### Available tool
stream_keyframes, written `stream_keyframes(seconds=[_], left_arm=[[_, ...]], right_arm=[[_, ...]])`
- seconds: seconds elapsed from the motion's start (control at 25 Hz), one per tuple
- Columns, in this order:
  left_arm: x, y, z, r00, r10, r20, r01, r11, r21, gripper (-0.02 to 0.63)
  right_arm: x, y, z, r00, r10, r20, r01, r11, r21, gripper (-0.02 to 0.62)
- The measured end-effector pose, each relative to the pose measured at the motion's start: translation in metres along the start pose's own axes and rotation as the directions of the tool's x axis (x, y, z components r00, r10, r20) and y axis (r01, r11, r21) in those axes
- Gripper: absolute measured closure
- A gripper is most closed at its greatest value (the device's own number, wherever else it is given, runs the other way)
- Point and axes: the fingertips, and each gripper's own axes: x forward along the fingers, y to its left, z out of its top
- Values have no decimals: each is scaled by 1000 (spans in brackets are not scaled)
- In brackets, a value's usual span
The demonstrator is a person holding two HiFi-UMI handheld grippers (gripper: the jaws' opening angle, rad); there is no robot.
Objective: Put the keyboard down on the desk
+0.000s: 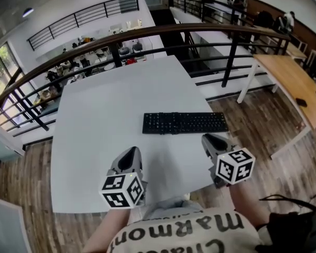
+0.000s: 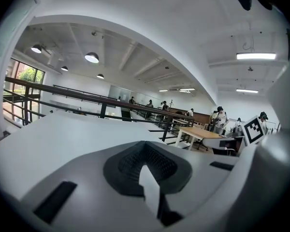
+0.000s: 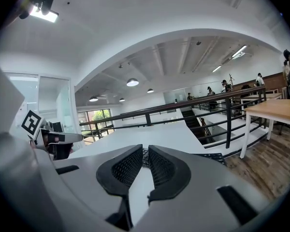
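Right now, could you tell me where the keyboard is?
In the head view the keyboard lies flat on the white desk, right of centre, just beyond the right gripper and apart from it.

The left gripper (image 1: 130,153) and the right gripper (image 1: 209,139) are held side by side and well apart, both pointed forward and slightly downward. The left jaws are seen pressed together with nothing between them. The right jaws are set a narrow slit apart, likewise with nothing gripped.
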Motion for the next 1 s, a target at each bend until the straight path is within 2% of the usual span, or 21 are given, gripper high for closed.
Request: stream_keyframes(seconds=[0.36, 1.0], left_arm=[[-38, 0, -28, 999, 29, -37, -30, 999, -28, 603], [-69, 24, -28, 997, 73, -14, -74, 995, -63, 603]], right_arm=[[-22, 8, -32, 999, 18, -49, -16, 999, 48, 543], [-26, 14, -44, 997, 4, -80, -3, 1000, 11, 543]])
